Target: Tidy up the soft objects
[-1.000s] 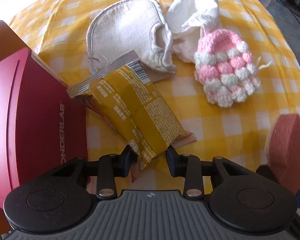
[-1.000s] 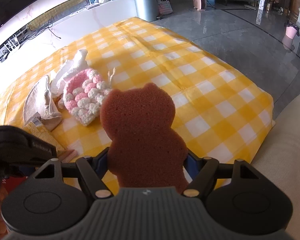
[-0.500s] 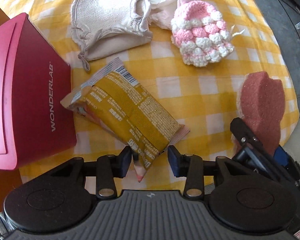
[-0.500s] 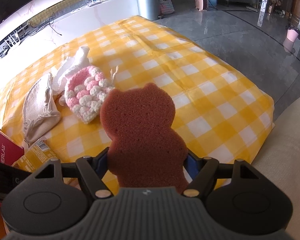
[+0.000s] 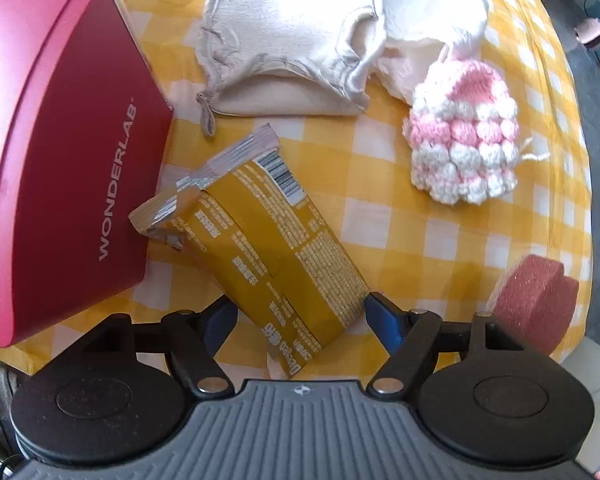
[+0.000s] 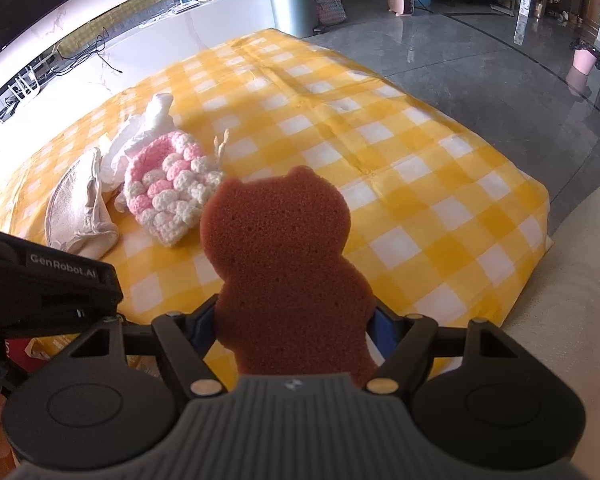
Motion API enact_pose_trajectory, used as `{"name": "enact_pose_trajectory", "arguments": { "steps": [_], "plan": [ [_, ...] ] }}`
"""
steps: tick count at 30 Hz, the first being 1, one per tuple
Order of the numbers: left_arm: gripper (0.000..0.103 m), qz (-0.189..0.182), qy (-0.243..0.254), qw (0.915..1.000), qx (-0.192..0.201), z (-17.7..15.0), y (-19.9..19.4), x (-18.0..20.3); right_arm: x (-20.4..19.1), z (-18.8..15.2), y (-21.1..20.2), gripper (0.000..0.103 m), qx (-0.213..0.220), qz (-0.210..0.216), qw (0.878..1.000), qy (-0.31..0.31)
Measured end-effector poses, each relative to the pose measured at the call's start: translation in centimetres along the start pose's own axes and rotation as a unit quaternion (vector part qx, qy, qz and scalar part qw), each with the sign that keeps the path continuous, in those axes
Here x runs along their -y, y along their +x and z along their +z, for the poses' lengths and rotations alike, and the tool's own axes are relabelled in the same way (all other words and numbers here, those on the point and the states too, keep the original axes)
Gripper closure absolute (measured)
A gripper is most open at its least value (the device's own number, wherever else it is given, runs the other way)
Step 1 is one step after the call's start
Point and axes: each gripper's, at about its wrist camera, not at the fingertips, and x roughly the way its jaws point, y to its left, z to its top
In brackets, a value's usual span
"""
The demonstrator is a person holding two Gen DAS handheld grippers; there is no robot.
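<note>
My left gripper (image 5: pixel 298 318) is open, its fingers standing either side of the near end of a yellow snack packet (image 5: pixel 268 248) that lies on the yellow checked cloth (image 5: pixel 440 248). My right gripper (image 6: pixel 294 320) is shut on a brown bear-shaped sponge (image 6: pixel 284 272) and holds it upright above the cloth's near edge; the sponge also shows in the left wrist view (image 5: pixel 534 300). A beige cloth pouch (image 5: pixel 292 40), a white crumpled cloth (image 5: pixel 432 36) and a pink and white crocheted pouch (image 5: pixel 460 132) lie further back.
A red box marked WONDERLAB (image 5: pixel 60 152) stands at the left, its corner close to the packet. The left gripper's body (image 6: pixel 44 280) shows at the right wrist view's left edge. A pale sofa cushion (image 6: pixel 560 300) lies at the right, past the cloth's edge (image 6: pixel 532 264).
My left gripper has opened wider around the snack packet, which has come closer to the red box. The right gripper still holds the bear sponge.
</note>
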Motion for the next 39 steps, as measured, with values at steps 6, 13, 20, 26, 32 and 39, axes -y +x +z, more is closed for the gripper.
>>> {"name": "enact_pose_trajectory", "arguments": {
  "steps": [6, 13, 20, 26, 32, 39],
  "plan": [
    [0.014, 0.051, -0.031, 0.9969, 0.052, 0.1, -0.7, 0.2, 0.3, -0.1, 0.2, 0.030, -0.005, 0.000, 1.000, 0.005],
    [0.009, 0.103, -0.030, 0.9931, 0.048, 1.3, 2.2, 2.3, 0.3, -0.1, 0.2, 0.030, -0.005, 0.002, 1.000, 0.005],
    [0.017, 0.111, -0.004, 0.9924, 0.053, 2.0, 2.5, 3.2, 0.4, -0.1, 0.2, 0.030, -0.005, 0.003, 1.000, 0.005],
    [0.029, 0.081, 0.060, 0.9920, 0.076, 0.8, 2.2, 3.2, 0.4, -0.1, 0.1, 0.030, -0.004, 0.002, 1.000, 0.004],
    [0.035, 0.068, 0.151, 0.9844, 0.060, -0.4, 1.1, 3.1, 0.1, -0.1, 0.1, 0.030, -0.003, -0.002, 1.000, -0.001],
    [0.036, 0.015, 0.282, 0.9521, 0.118, -5.2, -1.3, 2.9, -0.1, 0.0, -0.3, 0.030, 0.006, -0.001, 1.000, -0.009]
  ]
}}
